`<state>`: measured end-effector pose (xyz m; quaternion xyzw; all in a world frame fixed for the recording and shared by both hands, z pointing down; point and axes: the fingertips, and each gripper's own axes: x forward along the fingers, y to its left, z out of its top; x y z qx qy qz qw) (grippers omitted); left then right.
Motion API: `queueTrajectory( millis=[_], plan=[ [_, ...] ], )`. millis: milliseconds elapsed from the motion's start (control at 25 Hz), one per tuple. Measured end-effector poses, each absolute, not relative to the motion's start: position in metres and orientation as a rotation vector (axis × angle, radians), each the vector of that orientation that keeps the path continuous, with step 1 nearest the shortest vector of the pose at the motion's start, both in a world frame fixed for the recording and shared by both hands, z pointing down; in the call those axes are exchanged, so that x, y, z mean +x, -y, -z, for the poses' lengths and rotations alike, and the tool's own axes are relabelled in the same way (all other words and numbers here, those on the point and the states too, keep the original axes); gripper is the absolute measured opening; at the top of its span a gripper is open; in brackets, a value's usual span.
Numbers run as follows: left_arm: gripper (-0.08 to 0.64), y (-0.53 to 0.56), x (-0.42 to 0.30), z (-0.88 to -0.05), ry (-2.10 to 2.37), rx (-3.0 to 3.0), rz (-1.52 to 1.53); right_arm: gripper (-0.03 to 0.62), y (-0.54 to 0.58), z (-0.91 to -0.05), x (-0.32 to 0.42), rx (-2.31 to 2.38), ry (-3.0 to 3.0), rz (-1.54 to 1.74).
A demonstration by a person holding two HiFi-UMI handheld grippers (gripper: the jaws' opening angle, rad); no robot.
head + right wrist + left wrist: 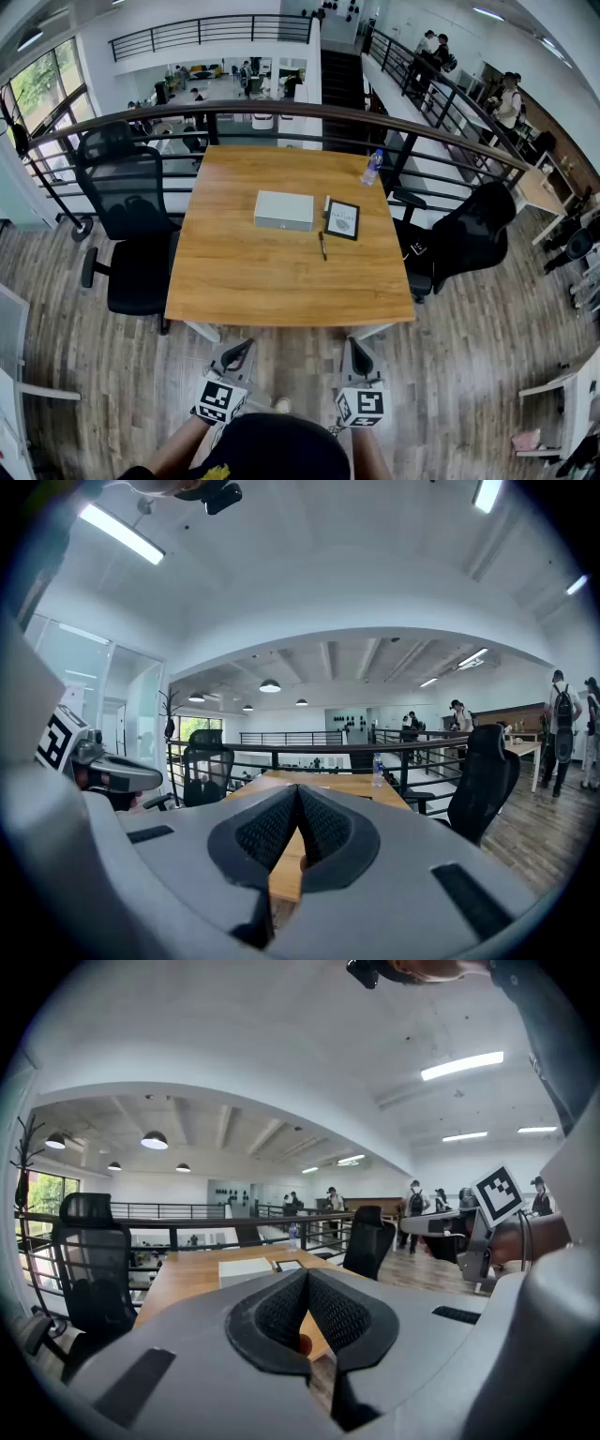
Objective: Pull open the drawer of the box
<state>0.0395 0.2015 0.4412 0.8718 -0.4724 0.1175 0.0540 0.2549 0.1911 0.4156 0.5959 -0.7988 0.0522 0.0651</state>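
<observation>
A flat white box (284,210) lies on the wooden table (272,277), a little past its middle; it shows as a pale slab (246,1269) in the left gripper view. No drawer stands out from it. My left gripper (246,345) and right gripper (354,343) hang side by side below the table's near edge, well short of the box. Both are shut with nothing between the jaws: the ribbed pads (323,1312) of the left meet at their tips, and the right gripper's pads (314,822) do too.
A framed card (342,218) and a pen (322,246) lie right of the box; a water bottle (372,167) stands at the far right corner. Black office chairs (131,225) (464,239) flank the table. A railing (281,117) runs behind it.
</observation>
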Motion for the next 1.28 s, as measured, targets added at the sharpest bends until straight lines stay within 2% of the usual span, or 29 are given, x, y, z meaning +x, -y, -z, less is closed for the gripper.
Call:
queueTrajectory(
  millis=[320,480,600,840,1040,1280],
  plan=[
    [0.014,-0.209,0.044,-0.426,1.438,2.685,-0.329,-0.005,-0.209,-0.409,0.264,1.844,2.401,-0.108],
    [0.014,-0.204,0.029,-0.406,1.578,2.637,-0.229,-0.005,-0.206,-0.414,0.269,1.884,2.378,-0.16],
    [0.014,-0.208,0.023,-0.402,1.669,2.644,-0.28,-0.005,-0.212,-0.422,0.272,1.911,2.365,-0.215],
    [0.014,-0.198,0.015,-0.375,1.796,2.666,-0.196,-0.005,-0.203,-0.421,0.262,1.888,2.374,-0.156],
    [0.014,-0.2,0.001,-0.397,1.791,2.656,-0.389,-0.003,-0.203,-0.431,0.249,1.83,2.346,-0.17],
    [0.014,-0.175,-0.014,-0.424,1.733,2.612,-0.411,-0.003,-0.18,-0.44,0.241,1.83,2.296,-0.185]
  ],
)
